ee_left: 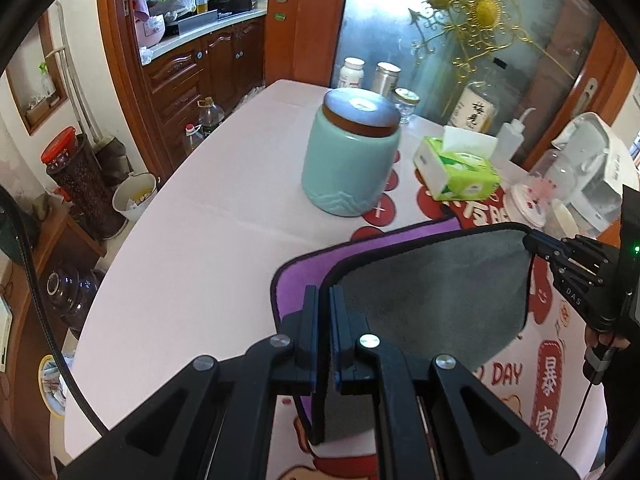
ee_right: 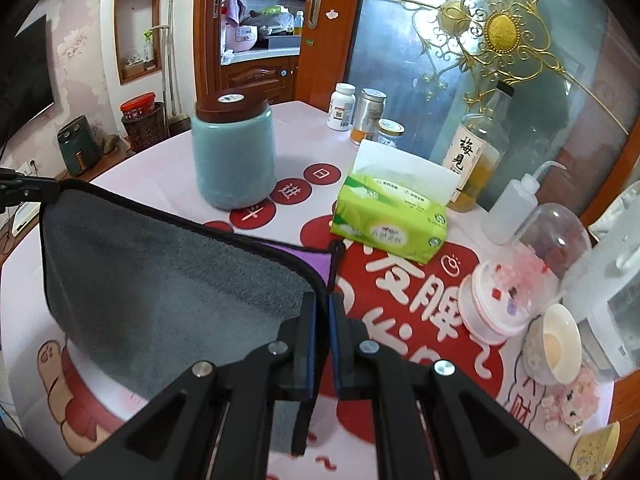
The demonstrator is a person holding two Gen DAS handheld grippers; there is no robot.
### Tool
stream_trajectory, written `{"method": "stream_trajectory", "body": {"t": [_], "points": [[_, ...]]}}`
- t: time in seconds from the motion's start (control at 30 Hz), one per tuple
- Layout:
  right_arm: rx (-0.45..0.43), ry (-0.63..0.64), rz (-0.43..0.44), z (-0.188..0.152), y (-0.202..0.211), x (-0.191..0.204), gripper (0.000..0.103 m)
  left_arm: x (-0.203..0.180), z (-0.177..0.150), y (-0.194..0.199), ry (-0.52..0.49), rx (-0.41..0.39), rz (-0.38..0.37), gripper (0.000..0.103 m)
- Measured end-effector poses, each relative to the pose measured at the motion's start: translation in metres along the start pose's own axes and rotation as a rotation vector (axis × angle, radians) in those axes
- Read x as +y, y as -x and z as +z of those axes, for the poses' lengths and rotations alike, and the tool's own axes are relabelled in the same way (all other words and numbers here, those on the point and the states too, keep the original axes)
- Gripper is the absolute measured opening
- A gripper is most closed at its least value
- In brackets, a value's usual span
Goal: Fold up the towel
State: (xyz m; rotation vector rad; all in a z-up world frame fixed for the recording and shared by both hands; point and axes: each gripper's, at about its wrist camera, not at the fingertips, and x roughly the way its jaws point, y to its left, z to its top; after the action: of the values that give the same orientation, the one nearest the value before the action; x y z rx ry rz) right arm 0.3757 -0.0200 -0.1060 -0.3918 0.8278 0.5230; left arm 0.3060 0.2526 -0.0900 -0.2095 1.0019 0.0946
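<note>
Both claws are clamped on the towel (ee_left: 436,296) right now: the left claw (ee_left: 325,292) has its two fingers pinched together on one corner of it, and the right claw (ee_right: 323,300) is squeezed shut on the other corner, so the gray side hangs stretched between them, lifted off the surface (ee_left: 192,248). In the left wrist view you can see the right claw off to the right of the left claw, biting the far top corner of the towel, with the black edge trim running taut from one claw to the other. The purple side of the towel (ee_right: 316,262) peeks out just ahead of the right claw's fingertips, and in the left view it lies flat on the surface just ahead and to the left of the left claw. So part of the towel is down on the surface and part is held up. Straight ahead of the left claw, a bit farther out, sits a teal jar (ee_left: 350,156) with a brown lid. A green tissue pack (ee_right: 390,220) is ahead and slightly right of the right claw, close to the towel's purple corner but not touching it. Further right of that claw there's a squeeze bottle (ee_right: 508,208) and a small bowl (ee_right: 554,344) near the surface edge
</note>
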Motion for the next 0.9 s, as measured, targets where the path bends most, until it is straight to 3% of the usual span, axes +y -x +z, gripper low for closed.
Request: {"method": "stream_trajectory", "body": {"t": [0.57, 0.9], "points": [[0.081, -0.002, 0.055, 0.009, -0.104, 0.005, 0.006, 0.040, 0.010, -0.109, 0.030, 0.144, 0.054, 0.004], [0.118, -0.049, 0.052, 0.006, -0.124, 0.000, 0.007, 0.040, 0.009, -0.129, 0.041, 0.173, 0.072, 0.008]]}}
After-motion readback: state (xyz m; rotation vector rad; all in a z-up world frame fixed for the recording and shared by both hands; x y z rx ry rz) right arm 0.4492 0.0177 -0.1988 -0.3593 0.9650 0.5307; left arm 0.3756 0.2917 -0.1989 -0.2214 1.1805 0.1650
